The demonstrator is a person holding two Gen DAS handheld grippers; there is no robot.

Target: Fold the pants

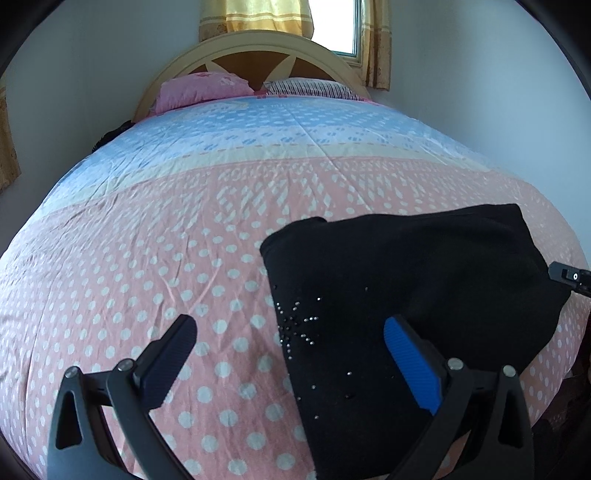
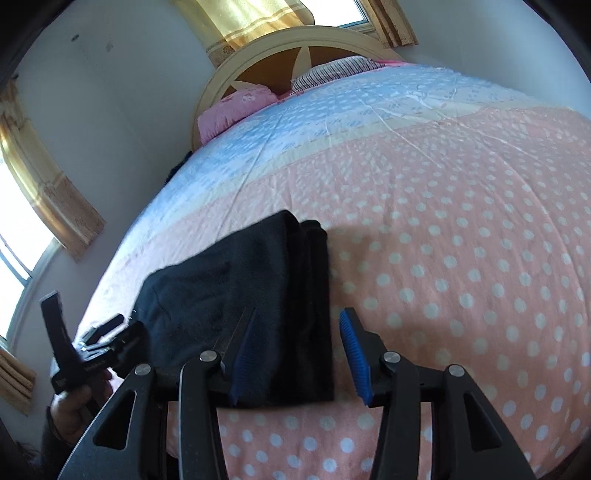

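the bed (image 1: 155, 258) fills both views, its cover pink with white dots up close and pale blue toward twelve o'clock. up there stands the arched headboard (image 1: 258, 48), with a pink pillow (image 1: 199, 90) and a striped pillow (image 1: 314, 88) side by side against it. yellow curtains (image 1: 255, 16) hang beside a bright window above.

now the pants (image 1: 406, 295): black, folded into a thick wad, lying flat on the pink part of the cover. in the left wrist view they sit at four o'clock, a scatter of small shiny studs (image 1: 299, 325) on the near layer. in the right wrist view the stack lies from centre toward seven o'clock, folded edges stacked along its right side.

the left hand-held gripper (image 1: 291, 339) hangs wide open over the bed with nothing between its jaws. its left pad is above bare cover, its blue right pad above the black cloth; whether that pad touches the cloth, can't tell. the right wrist view catches it at eight o'clock, gripped by a hand (image 2: 74, 402).

the right hand-held gripper (image 2: 295, 354) stands partly open, and the right edge of the folded pants lies between its blue pads. the pads don't look pressed on the cloth, and a strip of pink cover shows inside the right pad.
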